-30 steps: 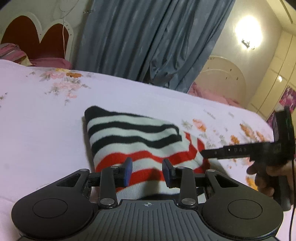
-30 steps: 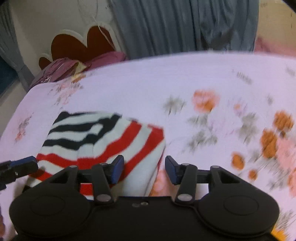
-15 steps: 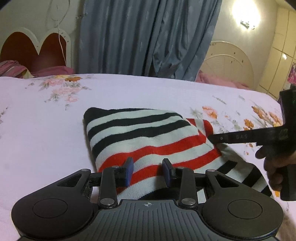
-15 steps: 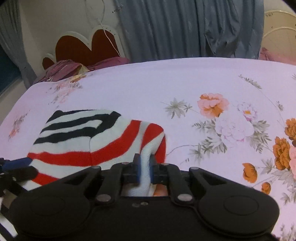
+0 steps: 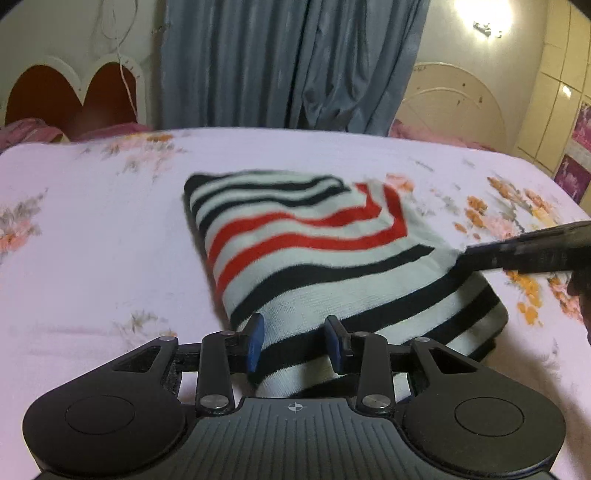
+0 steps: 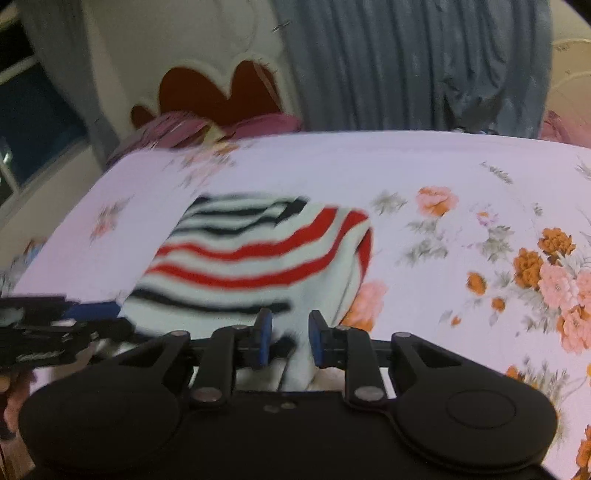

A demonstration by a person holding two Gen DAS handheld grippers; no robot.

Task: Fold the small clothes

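Note:
A small knitted garment (image 5: 317, 251) with black, white and red stripes lies folded on the floral bedsheet (image 5: 92, 236). It also shows in the right wrist view (image 6: 255, 258). My left gripper (image 5: 294, 341) is open, its blue pads either side of the garment's near edge. My right gripper (image 6: 290, 341) is open, with the garment's near white edge between its pads. The right gripper also shows in the left wrist view (image 5: 524, 251), reaching to the garment's right corner. The left gripper shows at the left of the right wrist view (image 6: 55, 328).
The bed has a white and red heart-shaped headboard (image 5: 74, 96) with pink pillows (image 6: 207, 129) at its foot. Grey-blue curtains (image 5: 288, 62) hang behind. A lit wall lamp (image 5: 484, 18) and cream cupboards (image 5: 561, 96) stand at the right.
The right gripper closed on the garment's edge half a second ago and is now open. More of the garment with black stripes now lies unfolded toward me. The left gripper stayed open.

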